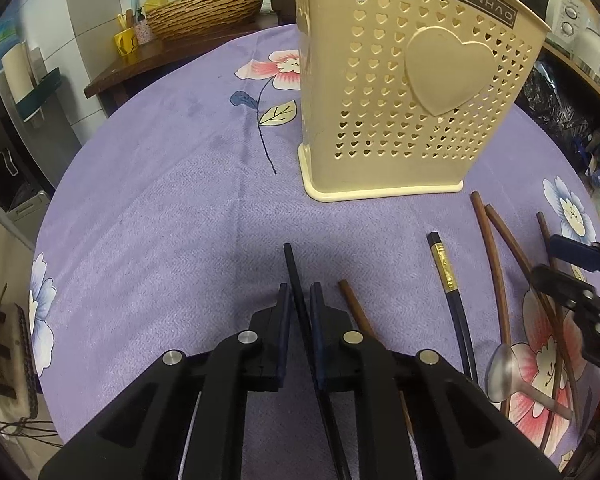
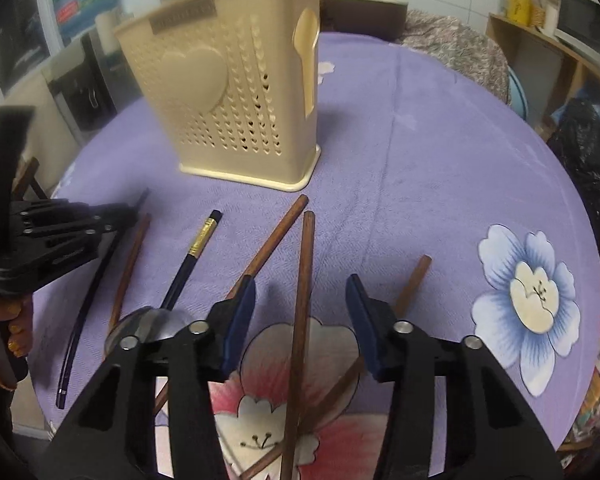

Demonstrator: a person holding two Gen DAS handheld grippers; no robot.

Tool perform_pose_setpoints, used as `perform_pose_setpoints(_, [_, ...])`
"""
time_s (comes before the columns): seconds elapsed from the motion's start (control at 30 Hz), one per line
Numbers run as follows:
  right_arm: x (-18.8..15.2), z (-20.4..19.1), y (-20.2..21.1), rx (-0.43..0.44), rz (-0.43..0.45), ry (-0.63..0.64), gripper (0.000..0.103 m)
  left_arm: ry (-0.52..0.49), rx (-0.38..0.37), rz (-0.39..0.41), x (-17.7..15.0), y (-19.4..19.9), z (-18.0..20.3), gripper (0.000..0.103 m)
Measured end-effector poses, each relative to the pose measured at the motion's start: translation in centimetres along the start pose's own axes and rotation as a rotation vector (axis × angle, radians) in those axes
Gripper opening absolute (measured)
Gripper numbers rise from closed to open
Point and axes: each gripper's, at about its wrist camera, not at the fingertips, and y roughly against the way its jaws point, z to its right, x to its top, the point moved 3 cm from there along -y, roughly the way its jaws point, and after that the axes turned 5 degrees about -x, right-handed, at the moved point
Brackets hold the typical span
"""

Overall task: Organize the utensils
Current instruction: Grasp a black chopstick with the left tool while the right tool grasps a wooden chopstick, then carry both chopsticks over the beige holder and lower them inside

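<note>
A cream perforated utensil holder (image 1: 412,92) stands upright on the purple flowered tablecloth (image 1: 160,200); it also shows in the right wrist view (image 2: 236,108). My left gripper (image 1: 300,300) is shut on a black chopstick (image 1: 294,276) low over the cloth. My right gripper (image 2: 300,304) is open, its jaws astride a brown chopstick (image 2: 304,280) that lies on the cloth. Other brown chopsticks (image 2: 276,236), a black chopstick with a gold band (image 2: 198,248) and a metal spoon (image 1: 504,372) lie scattered in front of the holder.
A wicker basket (image 1: 208,8) and small cups (image 1: 126,40) sit on a wooden counter behind the table. Shelves with appliances (image 1: 572,20) stand at the right. The round table's edge curves close at left and right.
</note>
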Motion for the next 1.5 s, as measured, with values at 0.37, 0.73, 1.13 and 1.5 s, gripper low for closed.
perform_pose_setpoints(0.37, [2.0,-0.7,-3.0,-0.020,-0.074,0.001,0.018,0.018,0.002,0.006,0.6,-0.4,0.1,0.008])
perform_pose_setpoints(0.73, [2.8,1.4,0.8,0.065,0.034,-0.095,0.009,0.039,-0.037,0.114,1.9,2.7,-0.1,0.007])
perform_pose_setpoints(1.13, [0.5,4.9,18.7,0.097,0.387,-0.106,0.008,0.034,-0.139,0.440,0.2,17.7,-1.2,0.007])
perform_pose_setpoints(1.5, [-0.7,6.2,21.2,0.109,0.433,-0.126,0.008,0.015,-0.132,0.485,-0.9,19.6,-1.2,0.007])
